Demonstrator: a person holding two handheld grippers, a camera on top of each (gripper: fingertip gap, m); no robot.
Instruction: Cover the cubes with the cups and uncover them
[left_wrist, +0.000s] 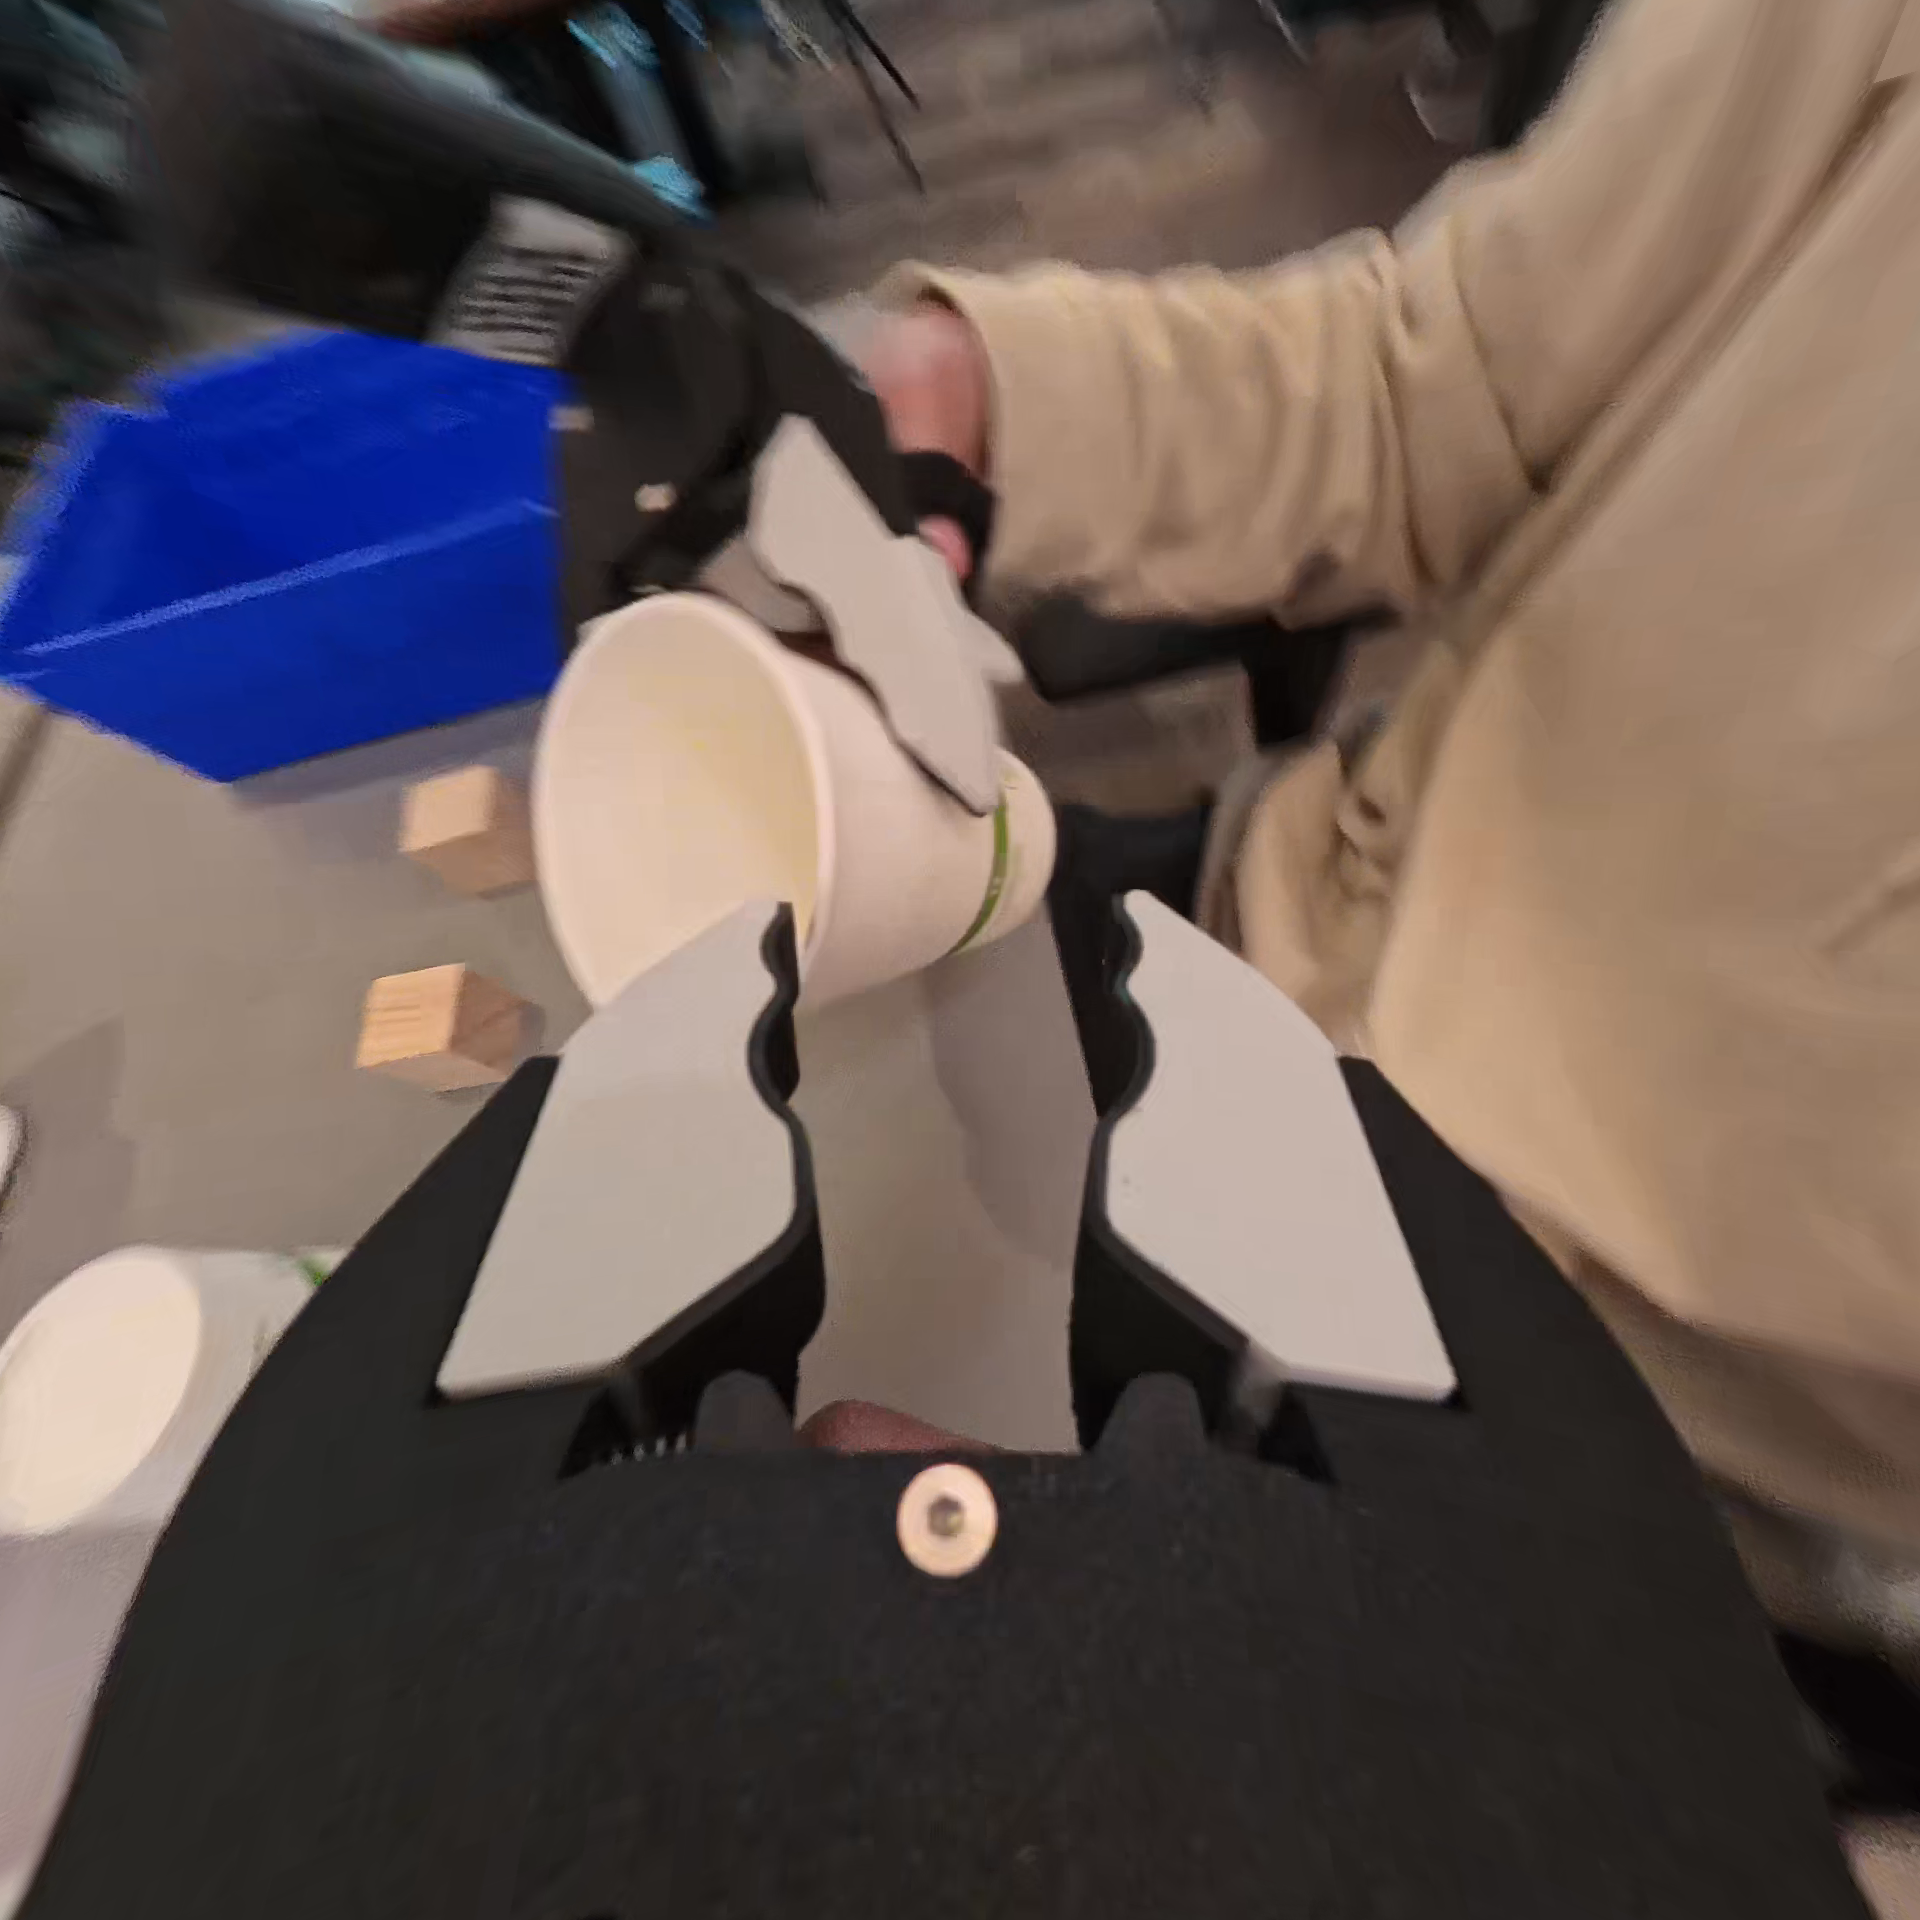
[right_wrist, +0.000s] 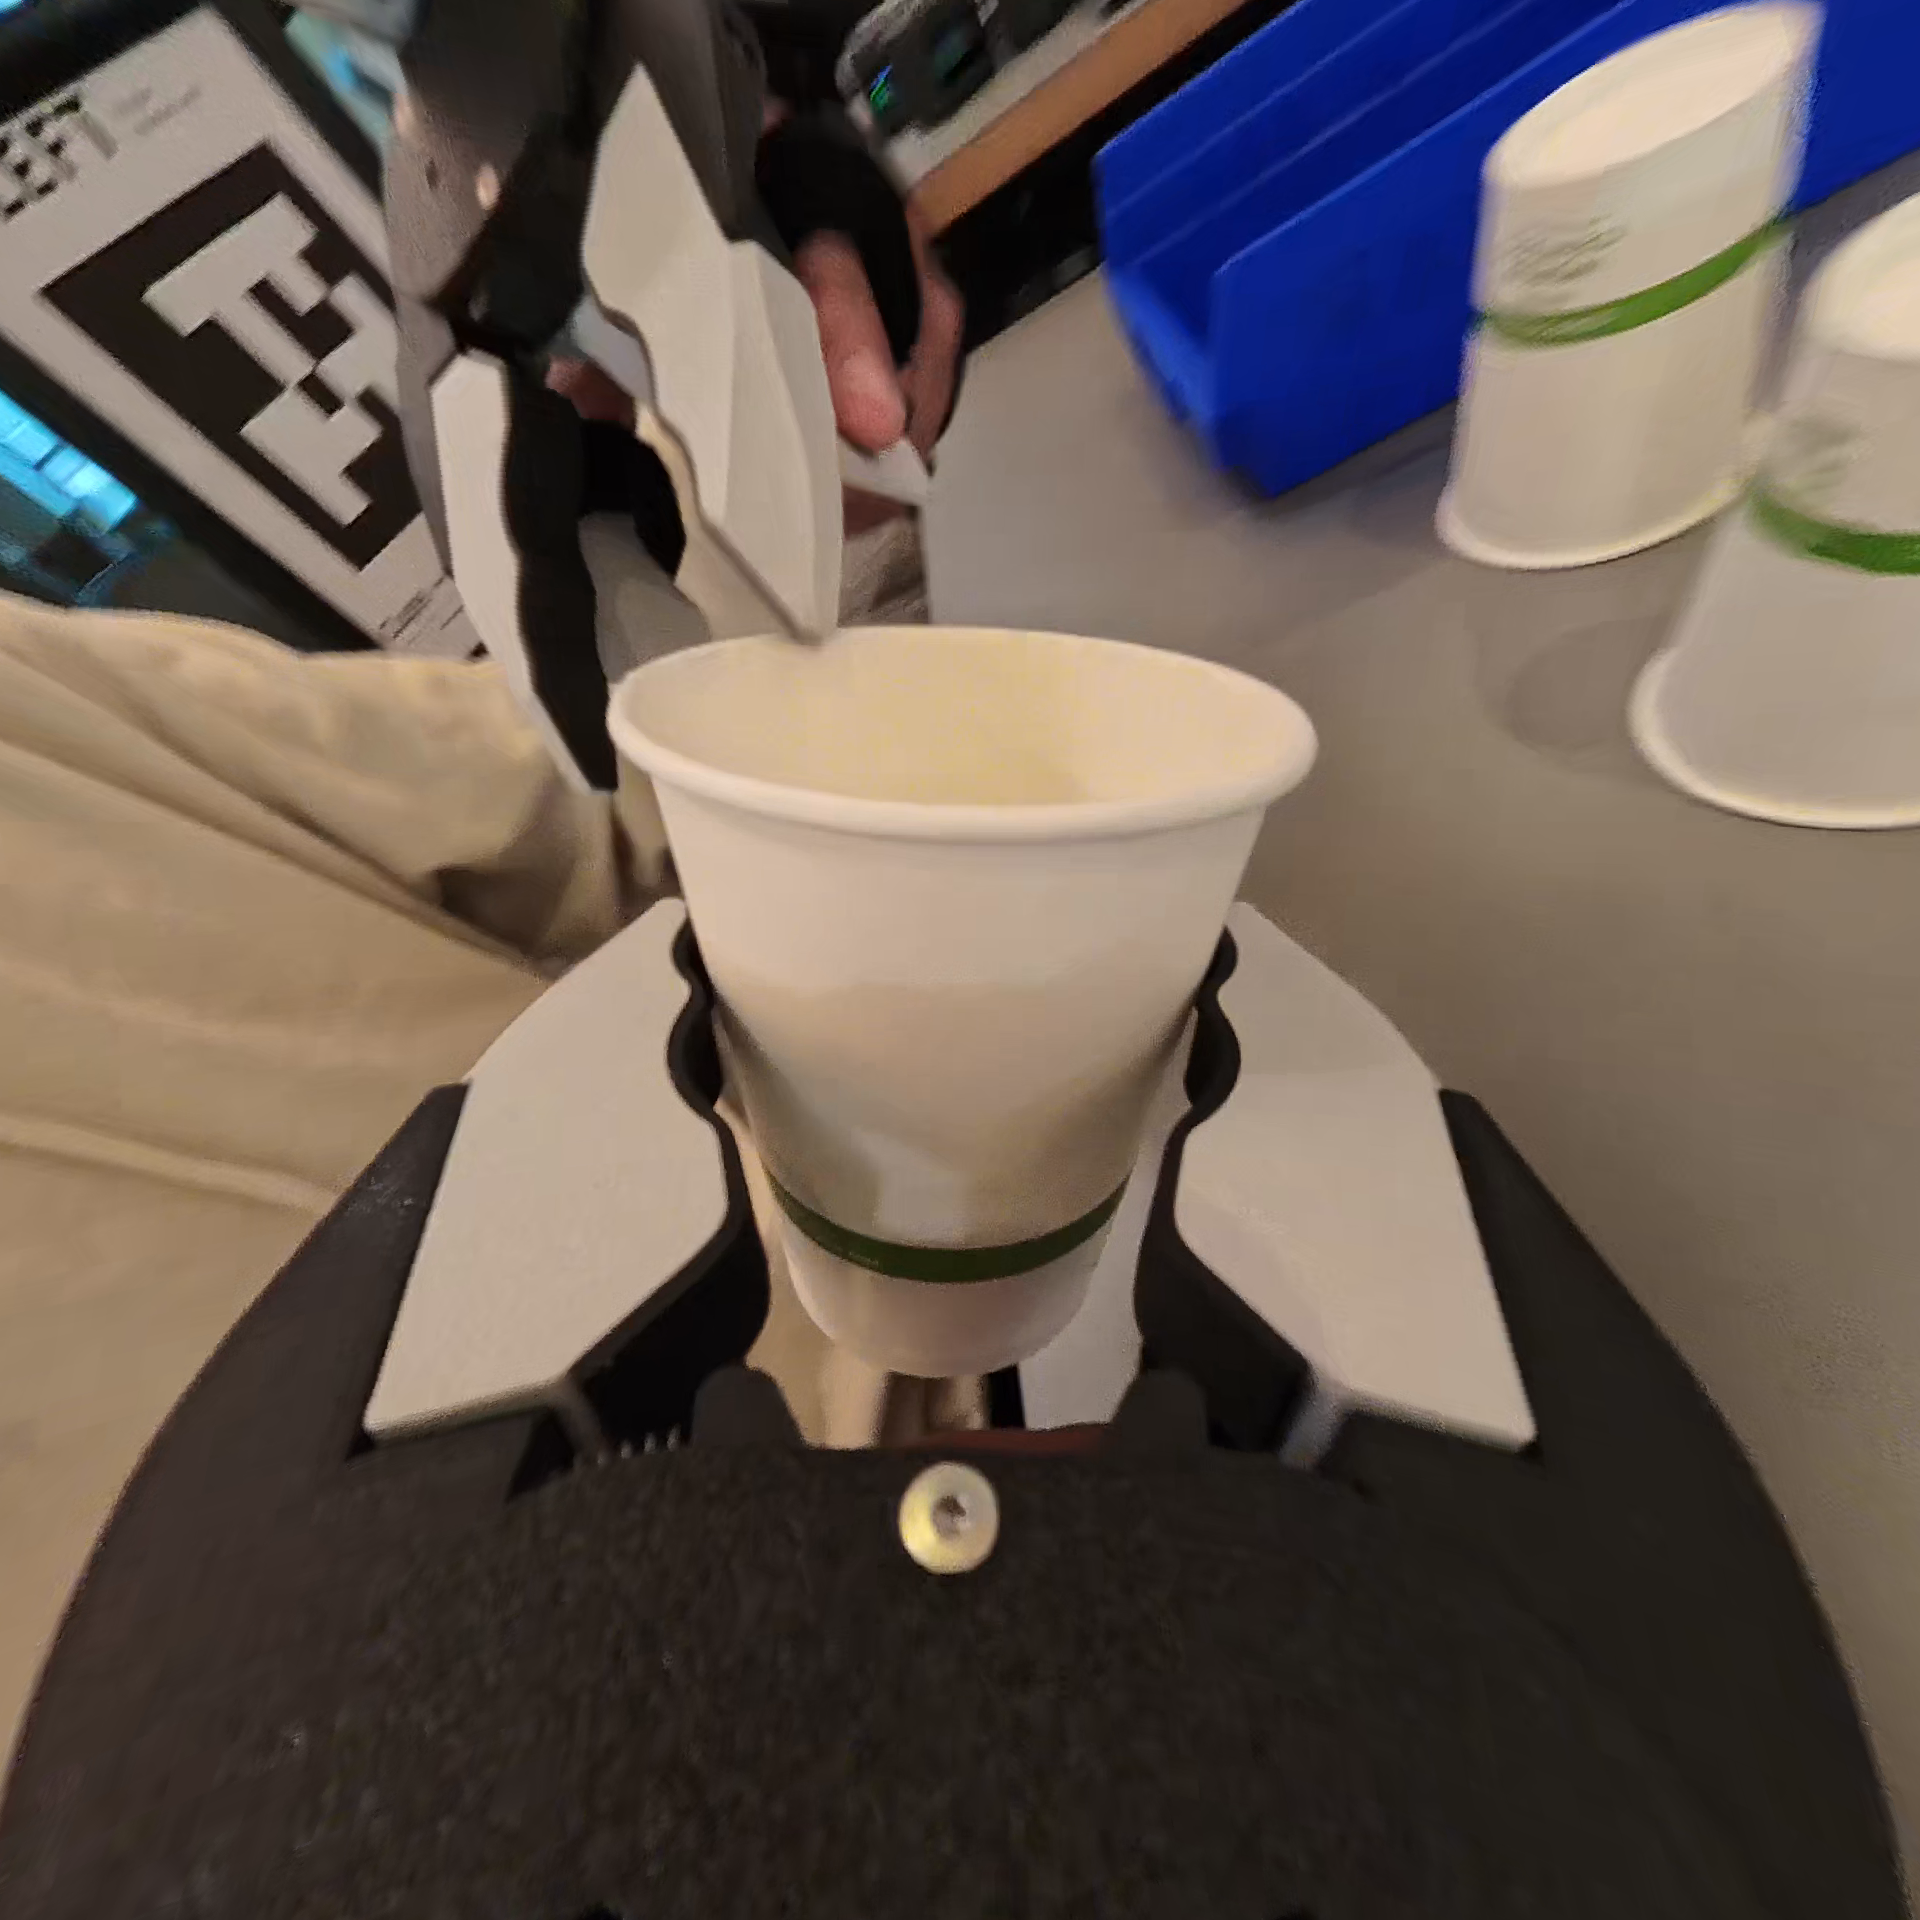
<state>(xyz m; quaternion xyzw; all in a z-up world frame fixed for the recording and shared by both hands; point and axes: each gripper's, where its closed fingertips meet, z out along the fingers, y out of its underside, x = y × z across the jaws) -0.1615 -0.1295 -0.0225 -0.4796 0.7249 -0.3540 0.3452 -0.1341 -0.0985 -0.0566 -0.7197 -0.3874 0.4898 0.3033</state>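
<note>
Right gripper (right_wrist: 956, 1049) is clamped on a white paper cup with a green band (right_wrist: 961, 935), fingers pinching the lower wall just above the band. The cup is held in the air, clear of the grey tabletop (right_wrist: 1507, 1039), mouth facing away from the camera.

Left gripper (left_wrist: 940, 997) has its jaws parted, nothing between them. In the right wrist view its tips sit at 11 o'clock from the cup's rim, one fingertip touching or nearly touching the rim; I cannot tell which.

Handling, as judged: the cup is light, thin-walled and easily crushed, with a smooth, somewhat slippery skin. The rolled rim and the base are the stiff parts; the mid-wall dents. A low grip near the base, with modest squeeze, looks sound.

View differences: the left wrist view shows two bare light wooden cubes (left_wrist: 462, 831) (left_wrist: 436, 1029) on the table at 9 o'clock from the held cup, still uncovered, plus another white cup (left_wrist: 94, 1382) blurred at the frame's 8 o'clock. The right wrist view shows no cubes, but two upside-down white cups (right_wrist: 1621, 312) (right_wrist: 1808, 582) at 2 o'clock, beside a blue plastic bin (right_wrist: 1299, 260). What they cover is hidden.
</note>
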